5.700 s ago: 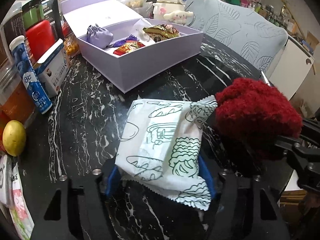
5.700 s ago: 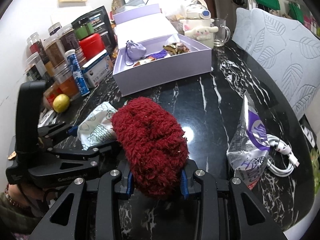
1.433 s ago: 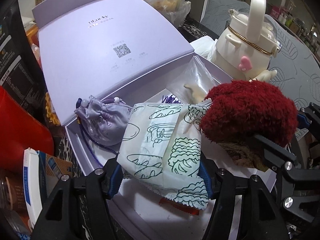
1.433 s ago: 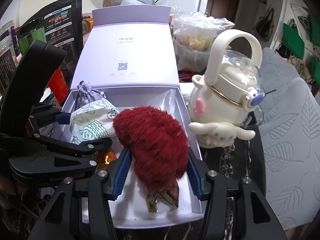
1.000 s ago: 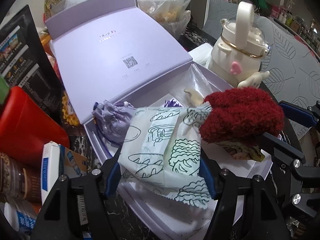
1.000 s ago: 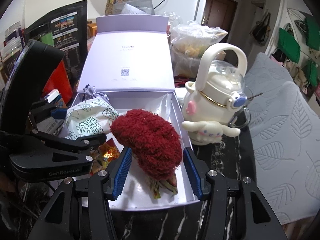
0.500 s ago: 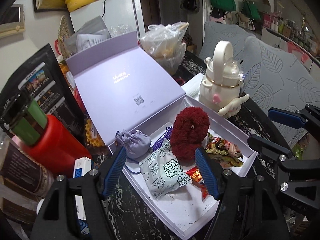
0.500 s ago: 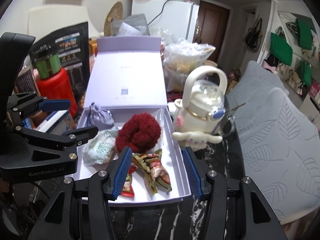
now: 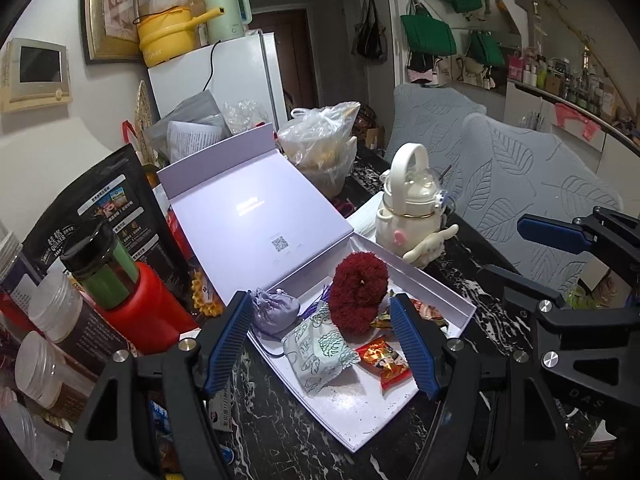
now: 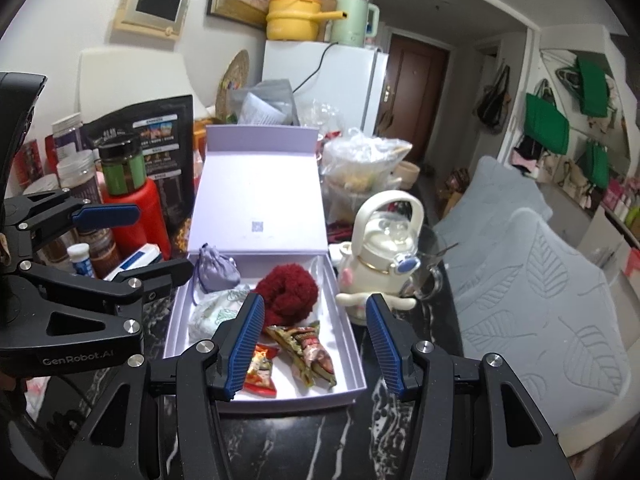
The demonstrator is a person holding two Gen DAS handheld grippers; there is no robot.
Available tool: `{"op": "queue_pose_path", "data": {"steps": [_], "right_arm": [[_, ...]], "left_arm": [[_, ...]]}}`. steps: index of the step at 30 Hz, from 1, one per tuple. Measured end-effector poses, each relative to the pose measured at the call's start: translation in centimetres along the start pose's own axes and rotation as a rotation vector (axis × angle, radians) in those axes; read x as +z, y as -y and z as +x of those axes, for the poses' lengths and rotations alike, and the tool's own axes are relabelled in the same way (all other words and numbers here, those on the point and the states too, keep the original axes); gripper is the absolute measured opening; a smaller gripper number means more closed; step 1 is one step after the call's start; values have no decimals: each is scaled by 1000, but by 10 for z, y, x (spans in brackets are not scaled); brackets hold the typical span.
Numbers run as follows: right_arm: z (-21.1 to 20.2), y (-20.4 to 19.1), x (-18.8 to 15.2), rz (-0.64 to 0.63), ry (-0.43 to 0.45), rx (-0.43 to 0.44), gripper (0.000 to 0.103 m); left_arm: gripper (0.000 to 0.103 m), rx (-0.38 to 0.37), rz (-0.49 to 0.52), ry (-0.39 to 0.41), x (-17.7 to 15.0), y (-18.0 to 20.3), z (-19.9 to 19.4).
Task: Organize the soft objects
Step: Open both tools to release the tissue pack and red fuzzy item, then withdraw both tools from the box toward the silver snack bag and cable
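The open lilac box lies on the black marble table with its lid leaning back. Inside it rest the fuzzy red scrunchie, the white packet with green drawings, a lilac drawstring pouch and snack packets. My left gripper hangs open above the box's near side, nothing between its blue pads. My right gripper is open too, raised over the box's front edge and empty.
A white cartoon kettle stands right of the box. Jars, a red canister and a black pouch crowd the left. A plastic bag sits behind the lid. Grey leaf-patterned chairs line the right.
Both grippers let go of the packet and the red scrunchie, which now lie in the box. Both hands rose and drew back from it, so the box looks smaller.
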State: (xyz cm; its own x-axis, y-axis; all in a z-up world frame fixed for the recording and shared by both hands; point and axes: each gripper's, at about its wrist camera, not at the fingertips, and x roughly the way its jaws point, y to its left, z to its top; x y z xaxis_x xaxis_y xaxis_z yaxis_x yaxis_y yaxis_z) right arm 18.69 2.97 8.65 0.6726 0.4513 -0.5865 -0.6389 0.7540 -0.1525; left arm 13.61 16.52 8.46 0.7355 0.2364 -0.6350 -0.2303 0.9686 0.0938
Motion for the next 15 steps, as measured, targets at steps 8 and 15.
{"op": "queue_pose_path", "data": {"steps": [8, 15], "right_arm": [[-31, -2, -9, 10, 38, -11, 55], [-55, -3, -24, 18, 61, -35, 56]], "left_arm": [[76, -10, 10, 56, -9, 6, -33], [88, -29, 3, 99, -25, 11, -55]]}}
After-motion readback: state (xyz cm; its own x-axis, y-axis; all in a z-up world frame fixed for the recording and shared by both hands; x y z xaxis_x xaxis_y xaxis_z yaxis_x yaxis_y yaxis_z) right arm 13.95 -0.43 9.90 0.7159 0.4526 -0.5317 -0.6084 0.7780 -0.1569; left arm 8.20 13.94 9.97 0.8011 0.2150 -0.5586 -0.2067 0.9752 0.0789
